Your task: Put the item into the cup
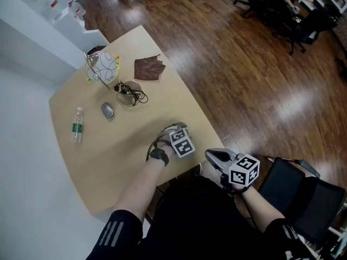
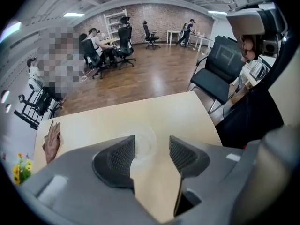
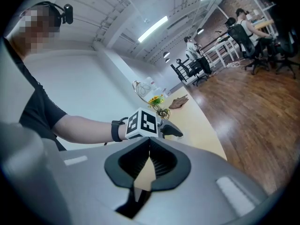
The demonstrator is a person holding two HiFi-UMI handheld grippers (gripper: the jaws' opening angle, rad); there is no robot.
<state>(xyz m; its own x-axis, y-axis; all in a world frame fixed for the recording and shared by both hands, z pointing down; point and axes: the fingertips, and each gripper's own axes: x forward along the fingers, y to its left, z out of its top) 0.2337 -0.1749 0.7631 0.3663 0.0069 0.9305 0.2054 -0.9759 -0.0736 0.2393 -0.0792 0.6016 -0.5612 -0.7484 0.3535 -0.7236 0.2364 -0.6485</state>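
Observation:
A clear plastic cup [image 2: 143, 142] stands on the tan table [image 2: 108, 121], just past my left gripper's fingertips and in the gap between them. My left gripper [image 2: 152, 143] is open and its pads do not press on the cup. In the head view the left gripper [image 1: 178, 128] hovers over the table's near right part and hides the cup. My right gripper [image 1: 210, 155] is off the table's near edge, shut, with nothing in it [image 3: 150, 143]. A grey mouse [image 1: 107, 110] and a brown leaf-shaped piece [image 1: 149, 68] lie farther back.
A small water bottle [image 1: 77, 124] lies at the left of the table. A wire basket with flowers [image 1: 103, 68] and a tangle of black cable [image 1: 130, 93] sit at the far end. Black office chairs [image 1: 295, 186] stand right of me on the wood floor.

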